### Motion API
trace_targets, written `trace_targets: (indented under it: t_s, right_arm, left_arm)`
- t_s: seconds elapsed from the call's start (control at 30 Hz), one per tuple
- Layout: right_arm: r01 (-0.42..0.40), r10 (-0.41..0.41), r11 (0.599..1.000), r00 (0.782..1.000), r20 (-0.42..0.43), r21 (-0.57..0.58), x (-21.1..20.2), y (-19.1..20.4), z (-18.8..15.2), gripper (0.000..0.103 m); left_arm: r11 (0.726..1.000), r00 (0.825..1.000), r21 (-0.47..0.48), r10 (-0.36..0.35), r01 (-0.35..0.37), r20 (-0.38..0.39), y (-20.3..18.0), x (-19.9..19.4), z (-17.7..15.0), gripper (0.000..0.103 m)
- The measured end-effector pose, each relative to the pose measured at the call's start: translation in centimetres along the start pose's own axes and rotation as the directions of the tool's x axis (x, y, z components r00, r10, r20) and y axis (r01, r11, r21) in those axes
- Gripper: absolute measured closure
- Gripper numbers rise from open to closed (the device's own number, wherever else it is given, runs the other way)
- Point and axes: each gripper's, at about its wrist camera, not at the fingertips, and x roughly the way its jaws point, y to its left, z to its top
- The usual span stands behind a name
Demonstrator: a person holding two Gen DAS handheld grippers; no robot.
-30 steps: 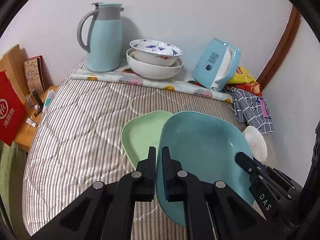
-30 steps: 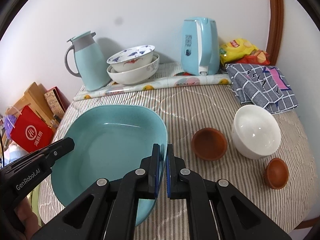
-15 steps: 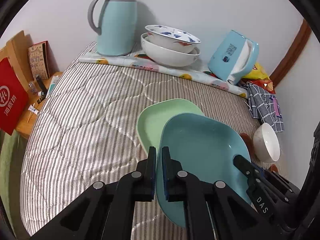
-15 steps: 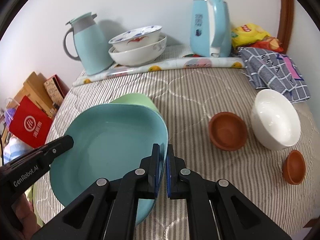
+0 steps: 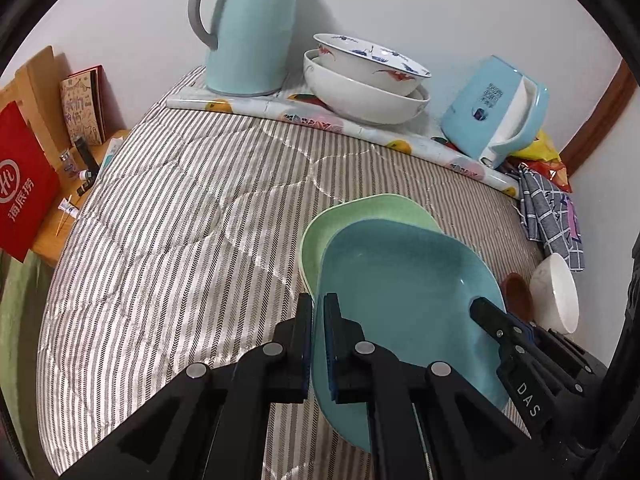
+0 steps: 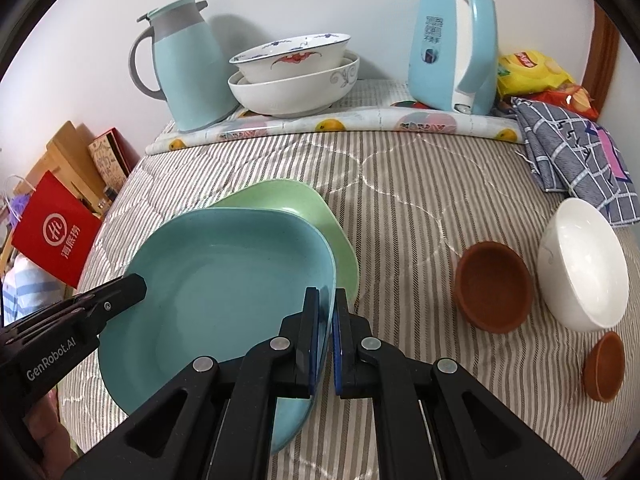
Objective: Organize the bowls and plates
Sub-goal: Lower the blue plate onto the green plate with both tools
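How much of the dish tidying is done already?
About halfway, it seems. Done: two big patterned bowls are nested by the wall. In hand: the left tool and the right tool both grip the teal plate, held over the green plate, not clearly resting on it. Left: the white bowl, the large brown bowl and the small brown bowl sit apart.

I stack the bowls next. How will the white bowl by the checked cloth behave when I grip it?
The white bowl already leans on the soft quilted cover, so it may rock. Its glossy glaze looks slippery for the fingers. It looks ceramic: likely stiff, fairly heavy, chippable against the brown bowl beside it.
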Motion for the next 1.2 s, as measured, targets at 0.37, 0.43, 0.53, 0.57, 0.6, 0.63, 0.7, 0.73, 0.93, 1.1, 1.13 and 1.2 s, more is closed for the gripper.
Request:
trace_targets:
  t_s: [0.37,0.43,0.53,0.57,0.6,0.63,0.7,0.73,0.93,1.1,1.13,1.2]
  right_arm:
    - [0.012,-0.013,0.999,1.000,-0.010,-0.049,2.2,0.1,1.4,0.097]
    - [0.010,-0.011,0.998,1.000,-0.011,-0.056,2.6,0.0,1.7,0.097]
    - [0.012,-0.013,0.997,1.000,-0.015,-0.076,3.2,0.0,2.0,0.097]
    - [0.014,-0.016,0.996,1.000,-0.015,-0.084,3.4,0.0,2.1,0.096]
    - [0.014,-0.016,0.996,1.000,-0.015,-0.090,3.5,0.1,2.2,0.096]
    - [0.013,-0.015,0.995,1.000,-0.014,-0.095,3.7,0.0,2.2,0.096]
    - [0.010,-0.012,0.995,1.000,-0.012,-0.103,4.0,0.0,2.3,0.096]
    - [0.001,-0.003,0.995,1.000,-0.014,-0.104,4.1,-0.1,2.4,0.096]
    - [0.001,0.000,0.989,1.000,0.005,-0.146,4.7,0.4,3.0,0.096]
    - [-0.010,0.012,0.986,1.000,0.014,-0.167,5.2,0.3,3.6,0.096]
    - [-0.012,0.014,0.985,1.000,0.015,-0.172,5.3,0.3,3.6,0.095]
    - [-0.021,0.025,0.984,0.999,0.022,-0.178,5.3,0.4,3.7,0.091]
  left_arm:
    - [1.000,1.000,-0.008,0.002,-0.002,-0.028,-0.1,2.2,0.9,0.096]
    - [1.000,1.000,-0.004,0.002,-0.002,-0.031,0.0,2.4,1.0,0.096]
    - [1.000,0.999,-0.009,-0.001,0.000,-0.036,0.0,2.9,1.3,0.096]
    - [1.000,0.999,-0.009,0.000,0.000,-0.037,0.0,3.0,1.3,0.096]
    - [1.000,0.999,-0.009,0.001,-0.001,-0.037,0.0,3.0,1.4,0.096]
    - [1.000,0.999,-0.011,0.000,0.000,-0.036,0.1,3.1,1.4,0.096]
    - [1.000,0.999,-0.017,-0.003,0.002,-0.037,0.1,3.2,1.4,0.096]
    - [1.000,0.999,-0.017,0.003,-0.003,-0.035,0.1,3.3,1.4,0.096]
    - [0.999,1.000,-0.036,-0.006,0.005,-0.029,0.4,3.5,1.6,0.096]
    - [0.999,1.000,-0.034,-0.012,0.011,-0.026,0.3,3.5,1.5,0.095]
    - [0.999,1.000,-0.034,-0.014,0.013,-0.027,0.3,3.5,1.5,0.095]
    - [0.999,0.999,-0.037,-0.024,0.022,-0.033,0.3,3.5,1.5,0.092]
